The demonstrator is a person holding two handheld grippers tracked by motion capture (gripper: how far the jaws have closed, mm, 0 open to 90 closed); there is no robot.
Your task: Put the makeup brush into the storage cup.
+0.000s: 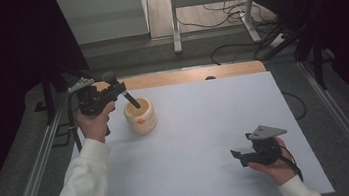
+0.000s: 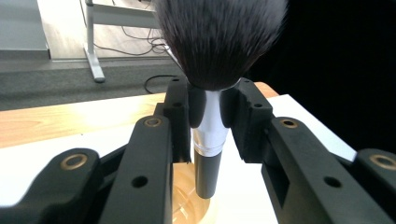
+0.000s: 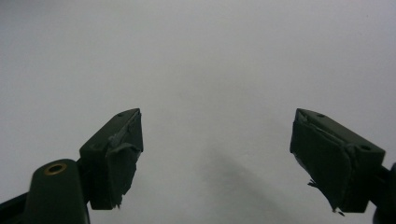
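Note:
A makeup brush (image 1: 122, 90) with a dark bristle head, silver ferrule and black handle is held by my left gripper (image 1: 114, 91), which is shut on the ferrule (image 2: 210, 126). The handle's lower end dips into a cream-coloured wooden holder (image 1: 140, 116) on the white table sheet (image 1: 203, 140); the holder's rim (image 2: 187, 205) shows below the handle. The bristle head (image 2: 219, 37) points up and away. My right gripper (image 1: 237, 154) rests near the table's front right, open, with nothing but the white sheet (image 3: 201, 70) between its jaws.
A bare wooden strip (image 1: 195, 74) runs along the table's far edge. Beyond it are a metal desk frame (image 1: 211, 3) and loose cables (image 1: 233, 15) on the floor. Metal rails (image 1: 347, 127) flank both sides of the table.

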